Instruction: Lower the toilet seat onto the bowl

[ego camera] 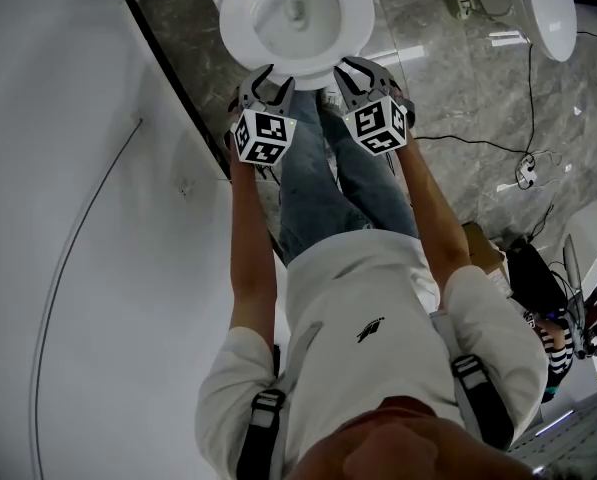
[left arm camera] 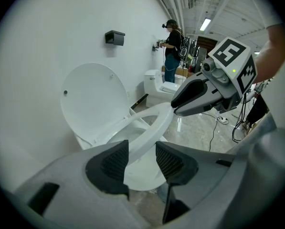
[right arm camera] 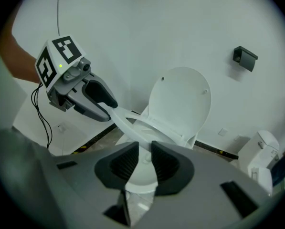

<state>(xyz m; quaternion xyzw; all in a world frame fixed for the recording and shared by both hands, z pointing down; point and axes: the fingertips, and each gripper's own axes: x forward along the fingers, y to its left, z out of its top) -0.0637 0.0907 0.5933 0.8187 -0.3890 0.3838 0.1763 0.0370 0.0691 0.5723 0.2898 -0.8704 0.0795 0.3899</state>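
The white toilet seat (left arm camera: 154,120) stands tilted, partway between the upright lid (left arm camera: 92,99) and the bowl (left arm camera: 142,175). My left gripper (left arm camera: 141,159) has the seat's front rim between its pads, which touch it on both sides. My right gripper (right arm camera: 144,161) is shut on the same rim of the seat (right arm camera: 128,125), a little further along. In the head view the left gripper (ego camera: 268,76) and the right gripper (ego camera: 353,68) sit side by side at the near edge of the seat (ego camera: 350,13). Each gripper shows in the other's view: the right gripper (left arm camera: 173,109) and the left gripper (right arm camera: 109,113).
A white wall runs along the left, with a dark box (left arm camera: 114,37) mounted on it. A second toilet (left arm camera: 161,87) stands further back with a person (left arm camera: 172,46) beside it. Cables (ego camera: 523,168) lie on the grey stone floor to the right. My legs (ego camera: 338,178) stand just before the bowl.
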